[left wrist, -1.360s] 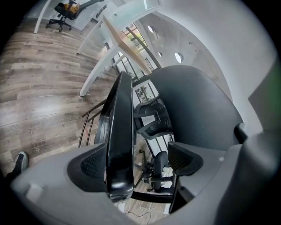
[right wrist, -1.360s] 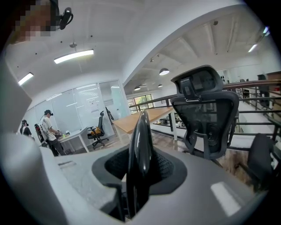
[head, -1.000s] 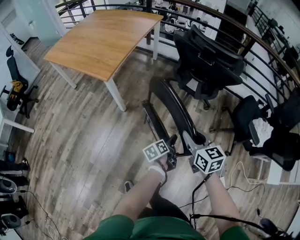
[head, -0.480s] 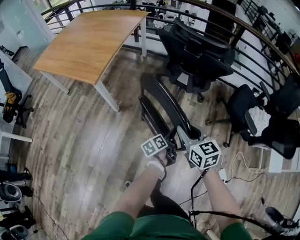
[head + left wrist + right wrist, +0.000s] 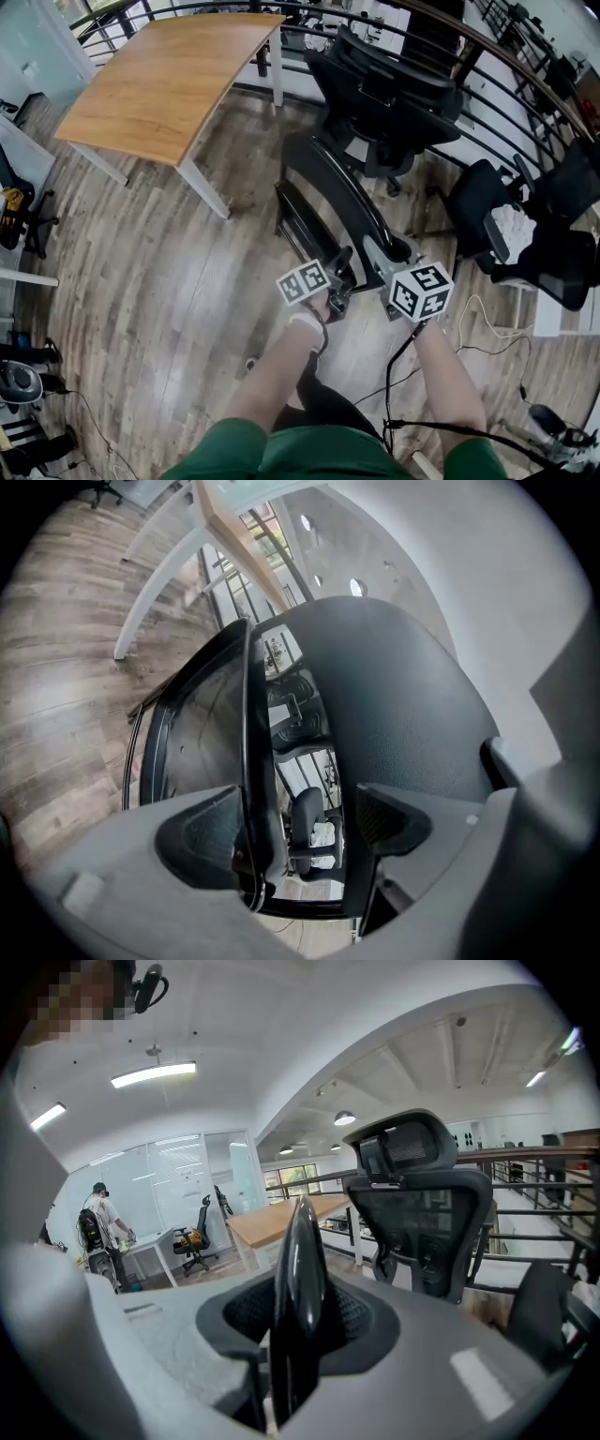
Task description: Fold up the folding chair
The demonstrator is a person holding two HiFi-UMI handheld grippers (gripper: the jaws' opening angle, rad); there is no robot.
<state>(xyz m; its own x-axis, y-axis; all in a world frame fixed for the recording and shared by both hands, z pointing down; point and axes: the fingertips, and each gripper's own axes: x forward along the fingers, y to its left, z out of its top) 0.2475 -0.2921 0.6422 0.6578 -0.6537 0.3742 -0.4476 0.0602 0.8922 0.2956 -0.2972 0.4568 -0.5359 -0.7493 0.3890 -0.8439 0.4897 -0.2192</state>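
The black folding chair (image 5: 339, 199) stands nearly flat between my grippers, its seat frame (image 5: 298, 223) lying close along the backrest. My left gripper (image 5: 337, 274) sits at the near end of the seat frame. In the left gripper view its pads (image 5: 199, 834) bracket the frame tube (image 5: 247, 726) and the backrest edge (image 5: 394, 696), touching both. My right gripper (image 5: 397, 255) grips the near top of the backrest. In the right gripper view the glossy black edge (image 5: 300, 1251) is pinched between the jaws of that gripper (image 5: 298, 1324).
A wooden table (image 5: 164, 80) stands at the back left. A black office chair (image 5: 394, 94) is just behind the folding chair, another (image 5: 530, 220) at the right, with a railing (image 5: 492, 70) behind them. A cable (image 5: 478, 328) lies on the floor. A person (image 5: 98, 1218) stands far off.
Both grippers keep their hold and have moved a little across the floor with the chair. The head view has drifted, so the table sits further up and left.
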